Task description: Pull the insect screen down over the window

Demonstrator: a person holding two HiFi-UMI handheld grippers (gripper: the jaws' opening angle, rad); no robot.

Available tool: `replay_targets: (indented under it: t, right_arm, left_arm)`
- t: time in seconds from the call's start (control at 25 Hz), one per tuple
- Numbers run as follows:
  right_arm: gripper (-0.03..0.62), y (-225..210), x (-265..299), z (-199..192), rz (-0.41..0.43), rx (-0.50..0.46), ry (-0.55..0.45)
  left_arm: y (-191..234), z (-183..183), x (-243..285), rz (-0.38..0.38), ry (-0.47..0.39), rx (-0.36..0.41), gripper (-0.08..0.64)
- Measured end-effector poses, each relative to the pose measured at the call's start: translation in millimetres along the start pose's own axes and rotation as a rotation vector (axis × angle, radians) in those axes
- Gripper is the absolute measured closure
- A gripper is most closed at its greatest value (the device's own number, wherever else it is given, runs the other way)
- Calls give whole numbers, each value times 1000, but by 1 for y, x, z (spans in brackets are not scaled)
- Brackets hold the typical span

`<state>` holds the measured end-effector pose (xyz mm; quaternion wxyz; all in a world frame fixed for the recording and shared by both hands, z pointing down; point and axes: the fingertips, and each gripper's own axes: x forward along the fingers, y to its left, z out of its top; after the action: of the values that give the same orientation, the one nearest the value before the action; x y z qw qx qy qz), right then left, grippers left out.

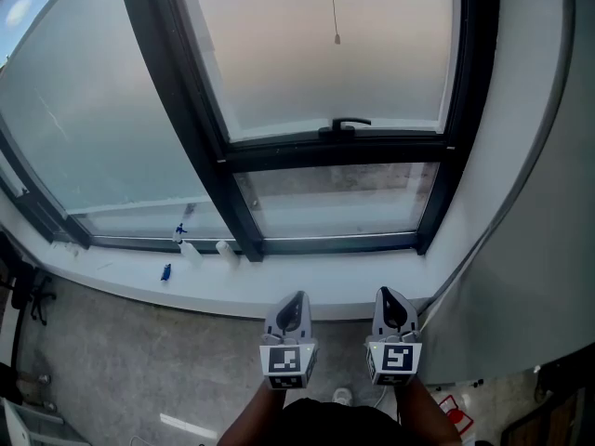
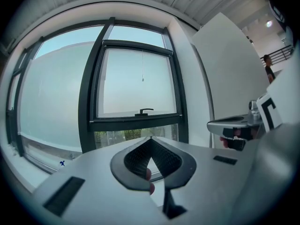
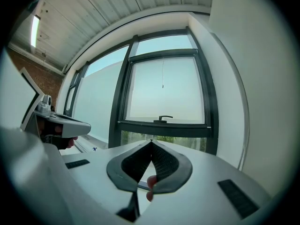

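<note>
Facing the window [image 1: 339,147] from a little way back, we judge the task as not yet started. No insect screen is drawn over the opening as far as we can see. The upper sash looks pale and hazy, the strip of glass below it shows greenery, and we cannot tell whether any mesh covers either. A thin pull cord [image 1: 335,7] hangs in front of the upper sash, ending in a small bead, and its top runs out of the head view. We take it for the screen's cord, with the screen rolled up above the frame and out of sight.

Our left gripper [image 1: 296,297] and right gripper [image 1: 390,294] sit side by side low in the head view, well apart from the window and short of the sill [image 1: 307,295]. Each gripper view shows its jaws closed tip to tip with nothing between them. What is left is everything: come closer, reach up to the cord, grip it and draw the screen down to the bottom of the frame.

The dark handle [image 1: 349,124] lies flat on the sash's lower rail, so the window seems closed. The white sill carries a couple of small bottles [image 1: 191,249] and a little blue thing [image 1: 165,271] off to the left, clear of our path. Below is a grey floor [image 1: 112,360], a white wall [image 1: 530,203] closes the right side, and pale slats form the ceiling [image 3: 93,13].
</note>
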<state>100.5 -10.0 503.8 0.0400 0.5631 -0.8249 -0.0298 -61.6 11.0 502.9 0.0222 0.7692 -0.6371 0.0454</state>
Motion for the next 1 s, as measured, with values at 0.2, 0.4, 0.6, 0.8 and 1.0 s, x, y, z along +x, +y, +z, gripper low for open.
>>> replay_targets:
  t: [0.2, 0.4, 0.6, 0.8, 1.0]
  right_arm:
    - [591, -6, 14, -5, 8, 8, 3]
    - [591, -10, 26, -7, 14, 12, 6]
    - [591, -13, 44, -11, 15, 14, 6]
    - [591, -13, 74, -8, 11, 11, 2]
    - [591, -13, 107, -2, 7, 7, -11]
  left_arm:
    - [4, -1, 12, 24, 11, 8, 560]
    - [4, -2, 28, 8, 30, 5, 560]
    - [3, 0, 52, -26, 12, -32, 560]
    - [18, -6, 79, -32, 17, 13, 560]
    - [35, 1, 101, -36, 0, 29, 560]
